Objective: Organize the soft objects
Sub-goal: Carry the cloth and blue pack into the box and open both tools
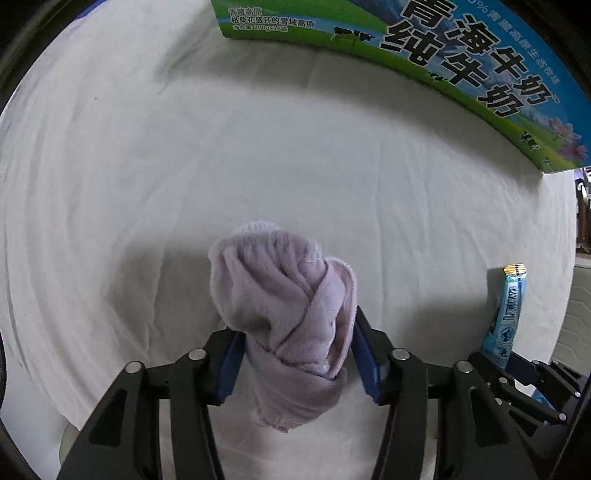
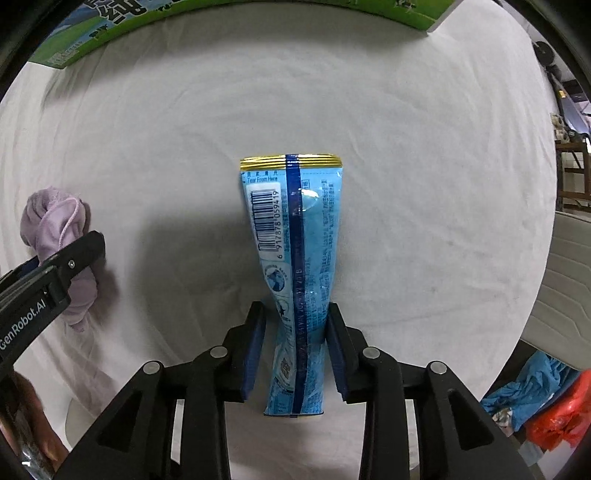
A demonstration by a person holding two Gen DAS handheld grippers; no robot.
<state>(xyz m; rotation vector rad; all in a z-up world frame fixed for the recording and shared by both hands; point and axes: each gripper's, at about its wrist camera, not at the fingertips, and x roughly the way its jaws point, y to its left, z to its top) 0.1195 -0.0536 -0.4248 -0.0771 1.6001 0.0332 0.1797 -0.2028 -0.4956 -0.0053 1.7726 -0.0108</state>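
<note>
My left gripper [image 1: 295,350] is shut on a bunched lilac towel [image 1: 288,295] and holds it over the white cloth-covered table [image 1: 147,184]. My right gripper [image 2: 295,339] is shut on a light blue snack packet [image 2: 295,240] with a gold top seam and a barcode. The packet points away from me, above the table. The towel [image 2: 55,221] and the left gripper show at the left of the right wrist view. The packet [image 1: 506,310] shows at the right edge of the left wrist view.
A green and blue milk carton box [image 1: 443,55] stands at the far side of the table, also in the right wrist view [image 2: 110,29]. The table's right edge [image 2: 546,258] drops off to a white chair and blue and red bags [image 2: 543,410] on the floor.
</note>
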